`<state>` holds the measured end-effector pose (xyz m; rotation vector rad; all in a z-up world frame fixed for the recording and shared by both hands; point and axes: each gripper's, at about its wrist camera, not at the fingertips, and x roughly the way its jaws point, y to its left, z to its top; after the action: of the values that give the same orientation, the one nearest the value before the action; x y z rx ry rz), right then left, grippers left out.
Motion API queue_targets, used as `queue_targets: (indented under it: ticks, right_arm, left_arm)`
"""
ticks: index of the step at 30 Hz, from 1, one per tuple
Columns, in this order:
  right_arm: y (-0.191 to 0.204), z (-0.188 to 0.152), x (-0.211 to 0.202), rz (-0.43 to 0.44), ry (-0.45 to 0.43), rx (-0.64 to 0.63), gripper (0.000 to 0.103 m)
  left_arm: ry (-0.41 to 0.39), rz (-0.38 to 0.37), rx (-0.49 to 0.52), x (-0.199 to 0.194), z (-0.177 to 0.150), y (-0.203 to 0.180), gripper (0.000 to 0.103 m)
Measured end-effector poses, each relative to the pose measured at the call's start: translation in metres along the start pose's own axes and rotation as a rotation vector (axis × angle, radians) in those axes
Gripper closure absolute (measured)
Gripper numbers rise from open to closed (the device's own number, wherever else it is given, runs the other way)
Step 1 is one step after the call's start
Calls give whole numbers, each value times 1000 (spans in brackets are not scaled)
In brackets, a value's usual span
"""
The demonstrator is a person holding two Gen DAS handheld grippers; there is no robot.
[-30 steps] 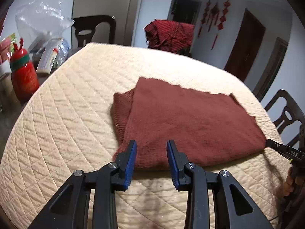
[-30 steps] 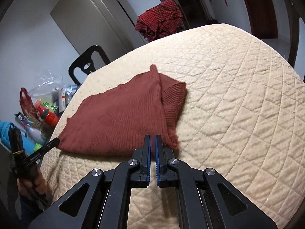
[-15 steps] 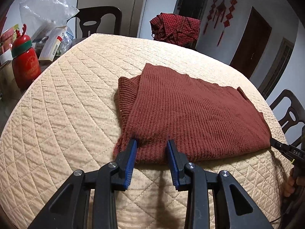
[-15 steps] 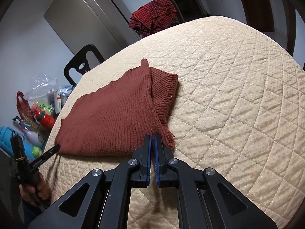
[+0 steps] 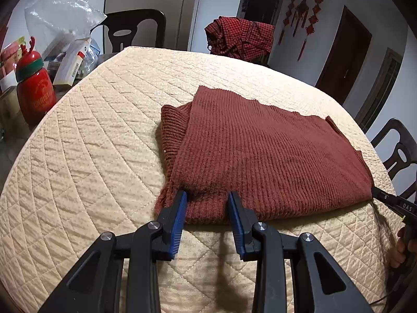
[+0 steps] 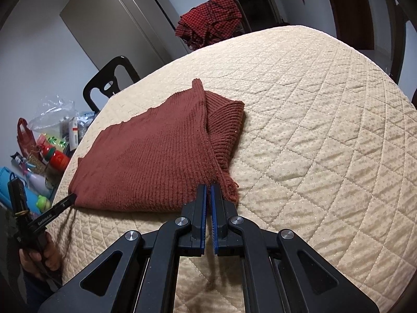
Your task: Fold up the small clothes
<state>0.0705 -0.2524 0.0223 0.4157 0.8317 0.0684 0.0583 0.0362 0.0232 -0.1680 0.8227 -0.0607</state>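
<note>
While the right gripper [image 6: 208, 190] pinches the rust-red ribbed knit garment's [image 5: 260, 151] near corner, the left gripper [image 5: 207, 203] straddles its other near corner, part-open, long axis running between them.

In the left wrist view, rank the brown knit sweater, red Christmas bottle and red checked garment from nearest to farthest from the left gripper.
1. Brown knit sweater: its near hem lies between the left gripper fingers.
2. Red Christmas bottle: far left, off the table.
3. Red checked garment: beyond the far edge.
</note>
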Motion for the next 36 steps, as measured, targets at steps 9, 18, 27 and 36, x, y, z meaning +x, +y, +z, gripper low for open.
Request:
queue_targets:
  ticks: [9,18,27,36]
  right_arm:
    - [3,-10,-20,-7,5,21,72]
    - [-8,-24,-25,50,30,102,64]
    - [-11,-7,-4,161,28,206,63]
    - [-26,-2,1,222,-21,366,64]
  left_arm:
    - [2,-9,-28,-21,-6,9,68]
    - [39,-49,-120,-20,-23,27,62]
    - [9,-148,-255,1,-2,37,55]
    - [-20,-161,-304,9,2,42,67]
